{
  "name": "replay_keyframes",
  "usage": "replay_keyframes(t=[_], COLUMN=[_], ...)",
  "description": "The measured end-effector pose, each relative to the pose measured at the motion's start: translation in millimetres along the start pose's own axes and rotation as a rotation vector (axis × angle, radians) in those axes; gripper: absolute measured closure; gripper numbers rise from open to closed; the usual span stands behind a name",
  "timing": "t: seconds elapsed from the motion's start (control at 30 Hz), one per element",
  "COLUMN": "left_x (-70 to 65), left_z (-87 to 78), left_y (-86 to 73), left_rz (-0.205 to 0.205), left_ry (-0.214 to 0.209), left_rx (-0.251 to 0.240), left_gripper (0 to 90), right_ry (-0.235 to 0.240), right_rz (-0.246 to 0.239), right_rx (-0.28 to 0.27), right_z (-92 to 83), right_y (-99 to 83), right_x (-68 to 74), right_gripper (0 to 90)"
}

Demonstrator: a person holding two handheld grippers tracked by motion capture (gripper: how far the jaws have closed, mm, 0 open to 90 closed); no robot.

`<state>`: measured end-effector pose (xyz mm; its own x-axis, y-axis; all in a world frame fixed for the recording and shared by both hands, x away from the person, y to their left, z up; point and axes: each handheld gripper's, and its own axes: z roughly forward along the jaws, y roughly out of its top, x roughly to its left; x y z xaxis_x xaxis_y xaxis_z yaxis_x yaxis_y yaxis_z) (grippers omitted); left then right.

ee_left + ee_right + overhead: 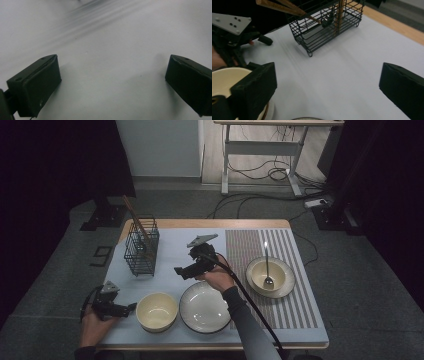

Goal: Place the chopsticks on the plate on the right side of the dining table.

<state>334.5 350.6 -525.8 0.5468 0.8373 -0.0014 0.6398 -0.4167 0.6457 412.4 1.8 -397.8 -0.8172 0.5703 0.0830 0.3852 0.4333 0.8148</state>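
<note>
A pale lavender-white mat (170,257) covers the wooden table (210,223), beside a placemat (295,285) striped brown and white. The wire basket (141,251) is black, holding brown chopsticks (137,220). 2 cream bowls (157,311) flank a white plate (205,307) with a dark rim; a silver spoon (268,265) gleams.

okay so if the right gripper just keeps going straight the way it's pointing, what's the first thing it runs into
Probably the wire basket. The right gripper, jaws wide apart and holding nothing, faces it across a bare stretch of white mat, and the basket stands slightly left of centre. Depth is unclear, and it may graze the mat first.
</note>
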Motion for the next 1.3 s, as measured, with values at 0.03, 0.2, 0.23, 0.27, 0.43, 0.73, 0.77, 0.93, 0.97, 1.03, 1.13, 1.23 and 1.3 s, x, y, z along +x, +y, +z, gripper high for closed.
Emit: replay_keyframes(t=[0.03, 0.2, 0.23, 0.27, 0.43, 0.73, 0.77, 0.93, 0.97, 1.03, 1.13, 1.23, 1.3], left_x=[0.0, 0.0, 0.0, 0.0, 0.0, -0.1, 0.0, -0.1, -0.1, 0.0, 0.0, 0.0, 0.0], left_z=[0.0, 0.0, 0.0, 0.0, -0.1, 0.0, 0.0, 0.0, 0.0, -0.1, 0.0, 0.0, 0.0], left_y=[0.0, 0.0, 0.0, 0.0, 0.0, -0.1, 0.0, -0.1, -0.1, 0.0, -0.1, -0.1, -0.1], left_rz=[0.0, -0.001, -0.001, 0.0, -0.001, -0.001, 0.0, -0.001, -0.001, 0.0, -0.001, -0.001, -0.001], left_ry=[0.0, 0.0, 0.0, -0.001, 0.0, -0.001, -0.001, -0.001, -0.001, -0.001, -0.001, -0.001, -0.001], left_rx=[0.0, 0.0, 0.0, 0.0, 0.0, -0.001, -0.001, 0.0, -0.001, 0.0, -0.001, -0.001, -0.001], left_gripper=[0.0, 0.0, 0.0, 0.0, 0.0, 0.0, 0.0, 0.0, 0.0, 0.0, 0.0, 0.0, 0.0], right_ry=[-0.008, 0.002, 0.008, 0.007, -0.01, -0.018, -0.015, -0.014, -0.013, -0.018, -0.006, 0.013, 0.019], right_rz=[-0.011, -0.026, -0.027, -0.028, -0.049, -0.078, -0.074, -0.074, -0.079, -0.076, -0.076, -0.073, -0.075], right_rx=[0.002, 0.01, 0.014, 0.011, 0.016, -0.004, -0.002, 0.017, 0.021, 0.021, 0.02, 0.012, 0.007], right_z=[1.5, 8.8, 10.3, 12.0, 20.1, 30.6, 31.9, 38.9, 40.1, 42.4, 45.9, 48.2, 49.5], right_y=[1.4, 7.8, 9.2, 10.4, 18.1, 31.0, 32.0, 37.2, 38.4, 40.8, 44.5, 47.1, 48.9], right_x=[1.0, 4.9, 5.5, 6.3, 9.3, 16.4, 16.9, 20.2, 20.8, 22.0, 23.7, 24.9, 25.7], right_gripper=[0.6, 0.0, 0.0, 0.0, 2.7, 18.7, 19.7, 24.4, 24.6, 26.6, 29.6, 32.7, 33.7])
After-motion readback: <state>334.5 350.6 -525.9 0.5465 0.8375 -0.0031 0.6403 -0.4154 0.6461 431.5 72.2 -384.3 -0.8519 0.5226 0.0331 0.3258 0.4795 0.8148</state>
